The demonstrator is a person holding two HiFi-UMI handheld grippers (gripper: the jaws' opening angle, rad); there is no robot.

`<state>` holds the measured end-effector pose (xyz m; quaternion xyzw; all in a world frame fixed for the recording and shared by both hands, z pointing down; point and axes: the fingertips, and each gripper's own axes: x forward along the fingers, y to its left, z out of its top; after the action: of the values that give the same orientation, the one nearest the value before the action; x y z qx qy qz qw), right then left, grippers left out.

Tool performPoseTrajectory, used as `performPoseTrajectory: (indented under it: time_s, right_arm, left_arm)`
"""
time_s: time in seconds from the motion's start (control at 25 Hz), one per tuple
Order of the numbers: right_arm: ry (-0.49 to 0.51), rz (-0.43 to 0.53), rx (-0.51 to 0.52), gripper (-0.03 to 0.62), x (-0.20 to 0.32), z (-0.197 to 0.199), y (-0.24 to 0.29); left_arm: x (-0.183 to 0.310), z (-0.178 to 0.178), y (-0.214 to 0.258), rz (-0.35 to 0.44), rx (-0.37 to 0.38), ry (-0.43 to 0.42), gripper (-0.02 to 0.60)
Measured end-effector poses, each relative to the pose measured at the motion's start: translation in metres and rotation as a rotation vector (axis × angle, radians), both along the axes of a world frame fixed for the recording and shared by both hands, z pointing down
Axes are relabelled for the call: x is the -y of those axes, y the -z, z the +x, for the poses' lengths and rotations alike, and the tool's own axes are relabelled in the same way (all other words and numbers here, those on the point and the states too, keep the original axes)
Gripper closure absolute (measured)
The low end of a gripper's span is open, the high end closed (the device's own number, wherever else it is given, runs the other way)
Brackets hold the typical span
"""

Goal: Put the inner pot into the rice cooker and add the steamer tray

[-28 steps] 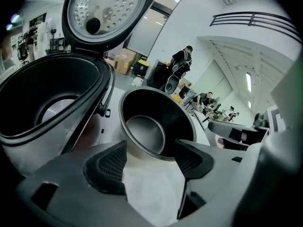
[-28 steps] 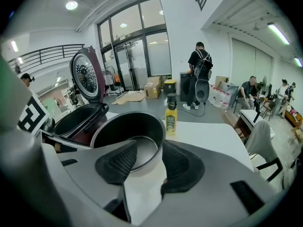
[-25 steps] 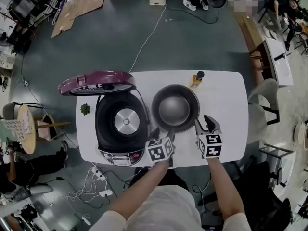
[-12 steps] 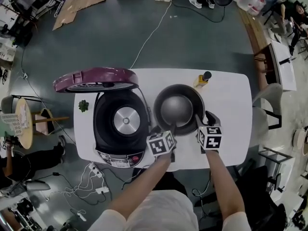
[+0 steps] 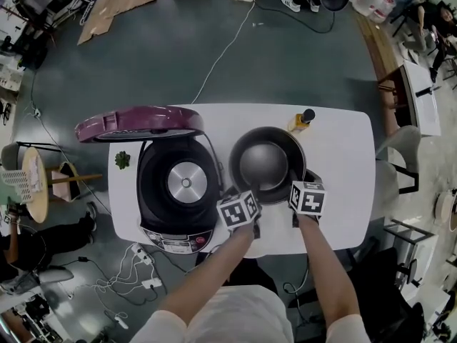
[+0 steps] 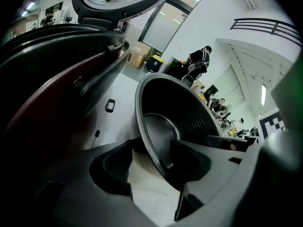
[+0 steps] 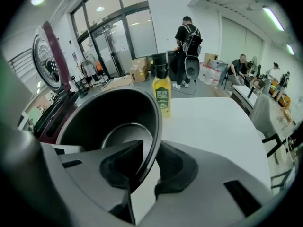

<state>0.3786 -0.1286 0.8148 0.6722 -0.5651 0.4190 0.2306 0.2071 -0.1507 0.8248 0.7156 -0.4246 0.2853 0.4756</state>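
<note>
1. Now, your left tongs [image 6: 152, 151] straddle the rim of the inner pot [image 5: 265, 164] at its seven o'clock. One jaw is outside the wall and the other is inside the bowl.
2. Those jaws have just been closing. A sliver of table shows between the outer jaw and the pot wall, so the grip is not yet made. Count the left tongs as released.
3. Your right tongs [image 7: 150, 150] sit at the pot's four o'clock, again with one jaw inside and one outside. These jaws have just been closing too, and both pads appear to press on the wall. Count them as clenched on the inner pot's rim.
4. The inner pot stands upright and empty on the white table [image 5: 335, 148]. It is just beside the rice cooker [image 5: 153, 191], at the cooker's three o'clock, and not inside it.
5. The rice cooker is open, with its purple lid [image 5: 139, 122] raised at its twelve o'clock. The round metal heating plate [image 5: 186, 183] shows bare in the middle of the well.
6. A yellow bottle [image 5: 301, 118] with a dark cap stands at the pot's one o'clock, near the pot but apart from it.
7. A small green thing [image 5: 123, 159] lies on the table at the cooker's ten o'clock.
8. Both your forearms reach in from six o'clock, with the marker cubes facing up.
</note>
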Motion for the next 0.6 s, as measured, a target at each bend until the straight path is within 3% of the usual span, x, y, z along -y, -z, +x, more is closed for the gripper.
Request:
performPoseTrajectory:
  time_s: [0.28,0.6]
  right_arm:
    - [-0.124,0.068,-0.013,0.526,-0.008,0.015,0.022]
    - [-0.223,0.154,-0.041,0.533,-0.030,0.022,0.061]
  left_arm:
    - [-0.009,0.007,0.002,-0.019,0.013,-0.044,0.348]
    - [-0.018,0.015,0.027,0.014,-0.037,-0.054,0.380]
